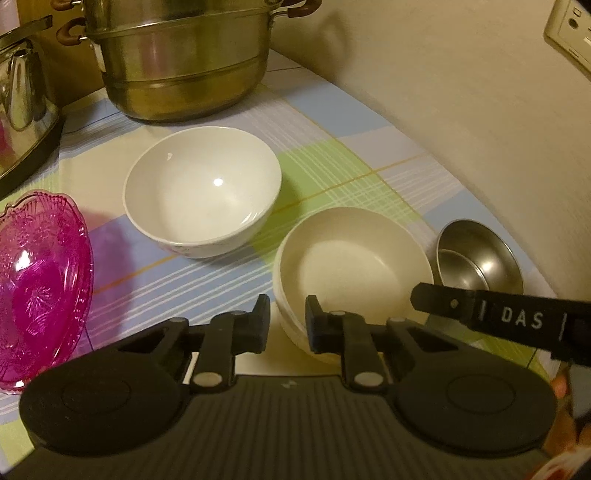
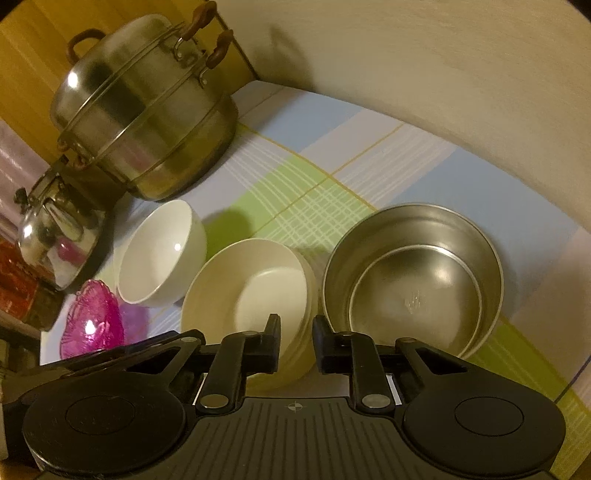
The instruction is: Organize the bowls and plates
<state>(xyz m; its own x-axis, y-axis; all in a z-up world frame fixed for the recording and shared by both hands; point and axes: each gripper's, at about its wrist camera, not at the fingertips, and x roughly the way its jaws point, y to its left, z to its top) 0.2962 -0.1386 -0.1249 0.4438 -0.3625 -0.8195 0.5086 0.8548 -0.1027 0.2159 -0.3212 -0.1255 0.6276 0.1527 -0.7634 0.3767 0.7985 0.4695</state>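
A cream bowl stack (image 1: 351,266) (image 2: 251,295) sits on the checked cloth, its near rim between the fingers of my left gripper (image 1: 287,321), which stands partly open around that rim. A white bowl (image 1: 202,188) (image 2: 162,254) stands behind it to the left. Two nested steel bowls (image 1: 480,258) (image 2: 413,284) sit to its right. A pink glass dish (image 1: 40,288) (image 2: 92,325) lies at the left. My right gripper (image 2: 296,339) is open, hovering over the cream stack's right rim, holding nothing; one of its fingers (image 1: 480,314) shows in the left wrist view.
A large steel steamer pot (image 1: 181,62) (image 2: 144,122) stands at the back. A kettle (image 1: 22,92) (image 2: 55,236) sits at the far left. The wall (image 1: 461,92) runs close along the right, with a socket (image 1: 569,33).
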